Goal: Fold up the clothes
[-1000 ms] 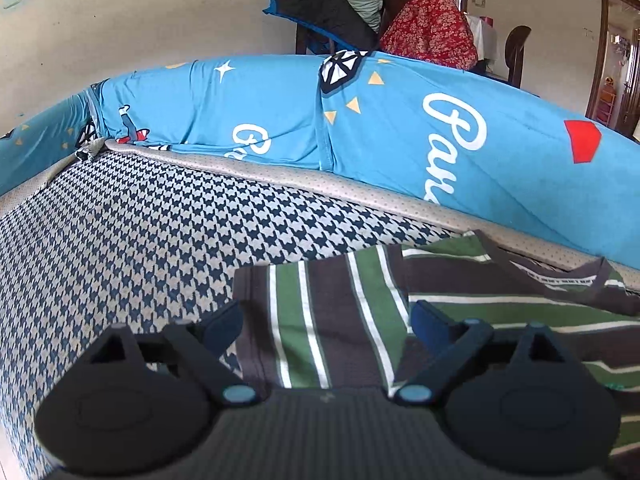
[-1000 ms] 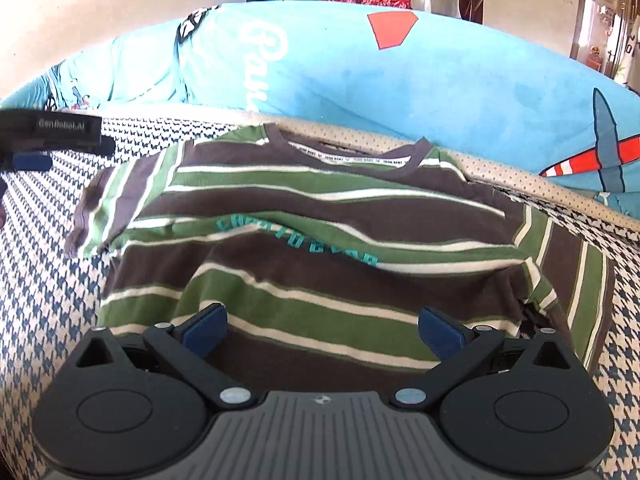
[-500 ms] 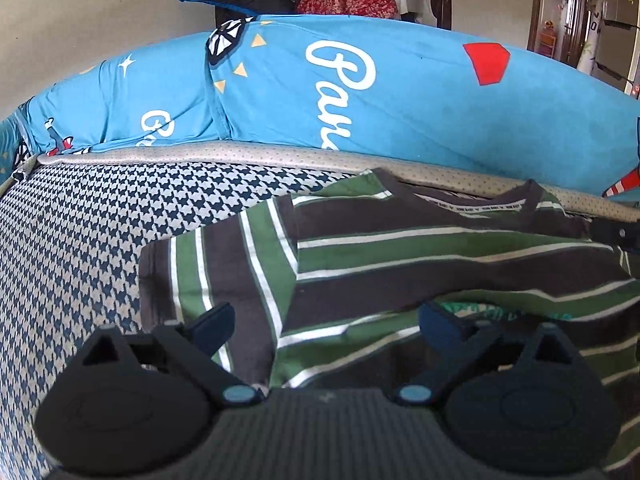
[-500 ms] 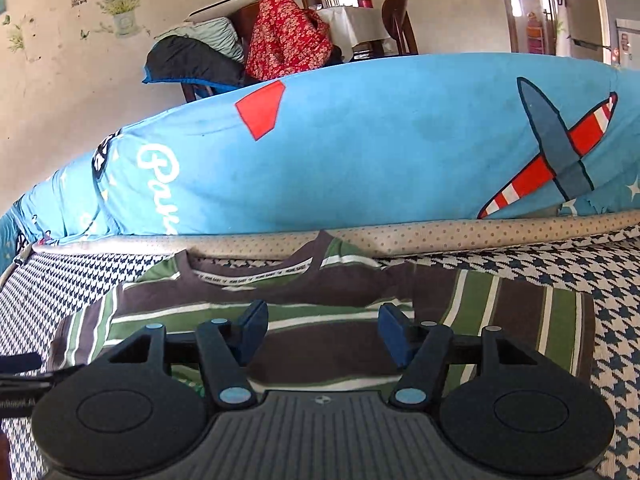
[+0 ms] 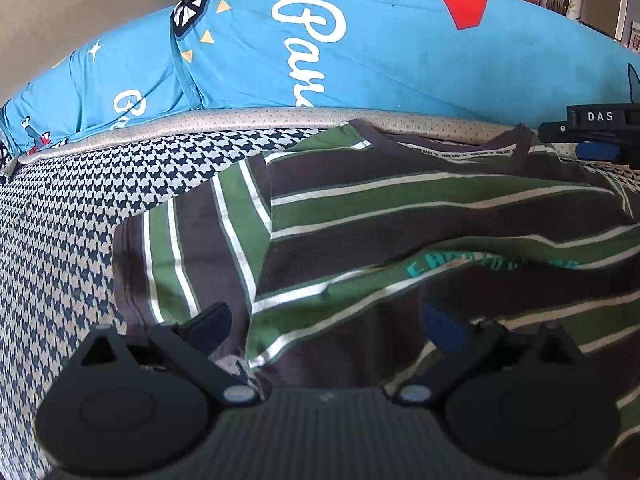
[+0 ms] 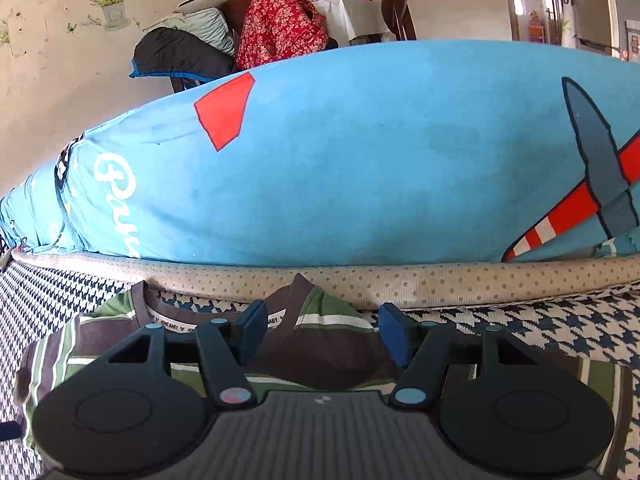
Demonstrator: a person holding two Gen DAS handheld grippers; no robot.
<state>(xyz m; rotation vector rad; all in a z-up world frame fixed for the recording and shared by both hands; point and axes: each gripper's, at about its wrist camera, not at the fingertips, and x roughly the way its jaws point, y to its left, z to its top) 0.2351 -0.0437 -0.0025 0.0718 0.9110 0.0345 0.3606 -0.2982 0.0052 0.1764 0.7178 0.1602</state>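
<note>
Blue-padded and spread wide, the left tongs (image 5: 324,324) are hovering low over the striped T-shirt (image 5: 400,216), with nothing between the pads; one pad is sitting above the sleeve (image 5: 180,248), the other above the chest near the teal lettering. A second ago these tongs were looking mostly at bare houndstooth cover with only the sleeve edge before them, so they are swinging in over the garment. The right tongs (image 6: 322,330) are also standing open and gripping nothing, bracketing the collar (image 6: 280,316) close to the far edge of the shirt; a second ago they were hanging back over the hem with the whole front in view, so they are travelling up the body to the neckline. By my reading, both tools are closing in on the shoulder line, which would suit picking up the top of the shirt for a fold, though no cloth is pinched.

The shirt is lying flat, front up, on the houndstooth bed cover (image 5: 80,200), sleeves spread to either side. Its long axis is running from the hem near the person to the collar, which is pointing away toward the dotted piping (image 6: 440,280) and the blue printed bolster (image 6: 360,160) behind it.
</note>
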